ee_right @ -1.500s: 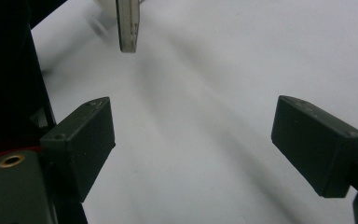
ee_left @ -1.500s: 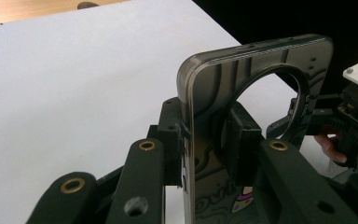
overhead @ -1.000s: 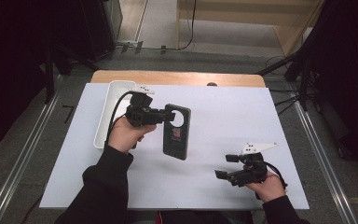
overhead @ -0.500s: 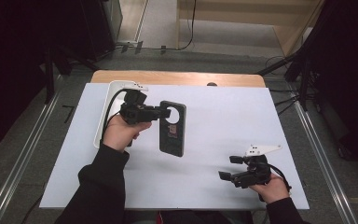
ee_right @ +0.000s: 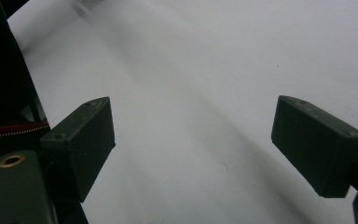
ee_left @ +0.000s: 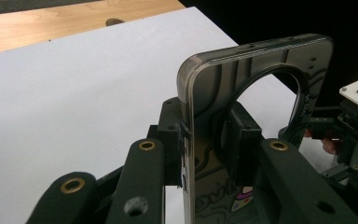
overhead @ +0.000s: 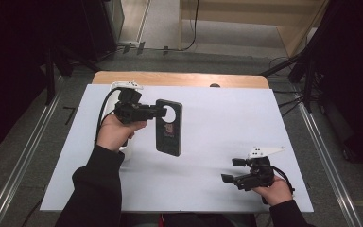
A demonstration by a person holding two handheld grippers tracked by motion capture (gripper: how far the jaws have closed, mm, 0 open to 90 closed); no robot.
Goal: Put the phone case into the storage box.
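Left gripper [overhead: 158, 112] clamped on phone case [overhead: 169, 127] at its camera-ring end; since a second ago it has lifted and shifted toward 10 o'clock, case hanging off the table [overhead: 217, 118]. Right gripper [overhead: 232, 170] jaws apart, idle at 5 o'clock. Carry underway, I judge.

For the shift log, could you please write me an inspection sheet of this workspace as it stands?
Surface: white table top, bare wooden strip along the far edge.
Job's things: dark phone case with a round hole, held off the table.
Clutter: white tray behind the left hand; small dark spot at the far edge.
Grippers: left gripper shut on the phone case's edge by the hole; right gripper open, holding nothing, low over the near right corner.
Cables: black cable loops from the left gripper.
Surroundings: grey floor, dark stands, metal rails.
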